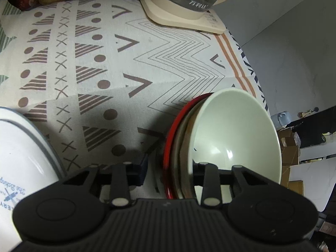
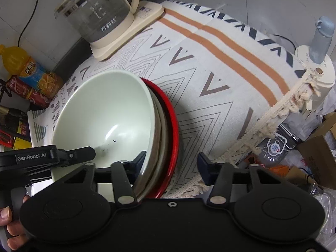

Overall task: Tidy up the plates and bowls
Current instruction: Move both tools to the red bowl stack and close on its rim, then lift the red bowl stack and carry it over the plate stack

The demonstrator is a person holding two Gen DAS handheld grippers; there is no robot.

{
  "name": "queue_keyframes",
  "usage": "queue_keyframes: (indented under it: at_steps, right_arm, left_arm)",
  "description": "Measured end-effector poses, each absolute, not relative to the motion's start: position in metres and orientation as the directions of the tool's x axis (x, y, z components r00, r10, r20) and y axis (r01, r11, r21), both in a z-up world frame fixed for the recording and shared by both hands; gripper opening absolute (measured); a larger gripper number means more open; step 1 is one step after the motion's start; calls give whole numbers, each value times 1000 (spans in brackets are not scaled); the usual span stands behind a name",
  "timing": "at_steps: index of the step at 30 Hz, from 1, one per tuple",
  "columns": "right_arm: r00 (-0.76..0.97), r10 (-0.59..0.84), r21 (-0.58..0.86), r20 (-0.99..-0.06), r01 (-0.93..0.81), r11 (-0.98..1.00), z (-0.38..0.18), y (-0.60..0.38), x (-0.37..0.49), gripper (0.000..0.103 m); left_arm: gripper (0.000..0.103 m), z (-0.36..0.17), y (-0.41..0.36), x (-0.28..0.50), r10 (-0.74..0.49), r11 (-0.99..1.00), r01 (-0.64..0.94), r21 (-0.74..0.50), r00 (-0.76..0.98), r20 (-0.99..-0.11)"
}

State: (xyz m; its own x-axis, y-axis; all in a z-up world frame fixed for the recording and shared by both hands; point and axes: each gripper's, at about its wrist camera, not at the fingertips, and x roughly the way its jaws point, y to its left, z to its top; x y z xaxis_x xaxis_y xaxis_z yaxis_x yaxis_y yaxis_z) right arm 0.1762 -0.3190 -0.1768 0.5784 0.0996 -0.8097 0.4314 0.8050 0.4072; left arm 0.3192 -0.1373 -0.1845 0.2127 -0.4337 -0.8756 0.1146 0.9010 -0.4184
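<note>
A pale green bowl [image 1: 231,130] [image 2: 105,109] is nested in a grey dish [image 1: 180,147] [image 2: 160,126], which sits on a red plate [image 1: 169,138] [image 2: 174,130], all on the patterned tablecloth [image 1: 147,63]. My left gripper [image 1: 169,166] straddles the near rim of this stack. One finger is inside the green bowl and the other stands outside, a gap away from the red rim. My right gripper [image 2: 172,160] straddles the opposite rim. Its left pad [image 2: 140,159] is inside the bowl and its right pad [image 2: 204,163] is clear of the red plate. Neither gripper presses on both sides.
A white dish with a blue rim [image 1: 21,157] lies to the left of the stack. A glass kettle on a beige base [image 2: 100,21] stands at the back, with drink bottles [image 2: 31,73] beside it. The cloth's fringed edge [image 2: 273,115] marks the table's side, with clutter beyond it.
</note>
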Motion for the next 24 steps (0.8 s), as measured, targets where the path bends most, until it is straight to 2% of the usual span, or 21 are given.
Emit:
queue_keyframes:
  at_steps: [3,11,24]
  right_arm:
    - [569,118,417,-814,430,801,-181,-318,182,39]
    - [559,134,419,-818,422,804,-188,-318,191,38]
    - [592,173,454,-787,366,812,-175,-315,190,34]
  left_arm:
    - [29,-190,-140,322,-435,900,109,-421,198,-878]
    - [28,-197,-139,327,-472,881,83,-465,182,-863]
    - [29,-180,-125,322,-455,889,80,-450,246,-856]
